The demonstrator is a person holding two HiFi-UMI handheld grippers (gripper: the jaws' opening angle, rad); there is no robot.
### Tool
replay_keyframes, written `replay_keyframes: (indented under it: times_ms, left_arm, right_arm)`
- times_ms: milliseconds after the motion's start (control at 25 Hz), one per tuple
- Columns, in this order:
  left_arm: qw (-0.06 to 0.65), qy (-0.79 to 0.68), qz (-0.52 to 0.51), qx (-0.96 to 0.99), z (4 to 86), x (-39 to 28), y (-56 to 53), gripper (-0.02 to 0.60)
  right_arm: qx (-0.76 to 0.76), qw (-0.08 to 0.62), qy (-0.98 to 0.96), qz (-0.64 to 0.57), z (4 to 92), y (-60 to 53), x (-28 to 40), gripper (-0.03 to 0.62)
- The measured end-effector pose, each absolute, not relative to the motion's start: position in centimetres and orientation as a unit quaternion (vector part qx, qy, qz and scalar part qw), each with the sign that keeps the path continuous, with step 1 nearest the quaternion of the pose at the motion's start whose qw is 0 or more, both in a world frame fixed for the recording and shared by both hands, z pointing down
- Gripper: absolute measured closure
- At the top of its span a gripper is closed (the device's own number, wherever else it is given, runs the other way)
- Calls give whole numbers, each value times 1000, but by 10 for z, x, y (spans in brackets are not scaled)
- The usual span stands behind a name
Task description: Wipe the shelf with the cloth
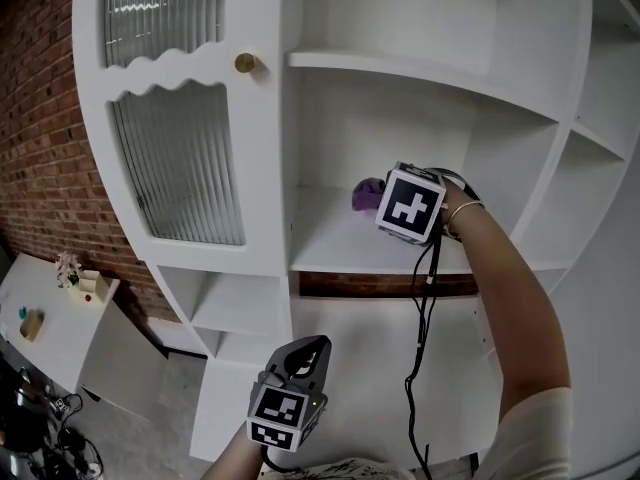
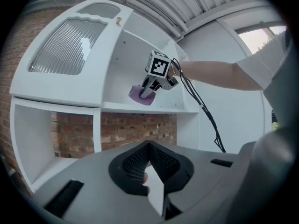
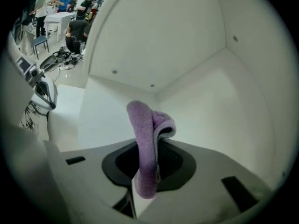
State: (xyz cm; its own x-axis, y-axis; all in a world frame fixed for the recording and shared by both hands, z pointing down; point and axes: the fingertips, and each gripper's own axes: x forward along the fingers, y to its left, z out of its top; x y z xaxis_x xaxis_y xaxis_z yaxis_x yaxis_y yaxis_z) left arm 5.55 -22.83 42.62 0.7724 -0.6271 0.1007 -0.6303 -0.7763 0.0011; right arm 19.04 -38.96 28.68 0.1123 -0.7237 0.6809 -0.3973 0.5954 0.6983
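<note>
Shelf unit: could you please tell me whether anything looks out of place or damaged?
Nothing stands out. The purple cloth is clamped in the right gripper at the white shelf, which looks intact. The left gripper is shut on nothing, held low.

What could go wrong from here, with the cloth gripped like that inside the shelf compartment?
1. The right gripper pinches the purple cloth as a narrow bunched fold. Little fabric may meet the shelf, and the jaws could scrape its white surface.
2. The cable hangs from that gripper past the shelf's front edge, so it might snag or drag during a sweep.
</note>
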Motion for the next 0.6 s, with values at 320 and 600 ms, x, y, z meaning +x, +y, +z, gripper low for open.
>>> replay_keyframes:
  times_ms: [320,600]
  left_arm:
    - [47,-358,57,931,442,72,-257,569]
    - [61,-381,66,920,456,72,-273,569]
  right_arm:
    - [442,621,-634,-133,306,-452,244,520]
    - [423,640,-628,-131,331,-482,251,519]
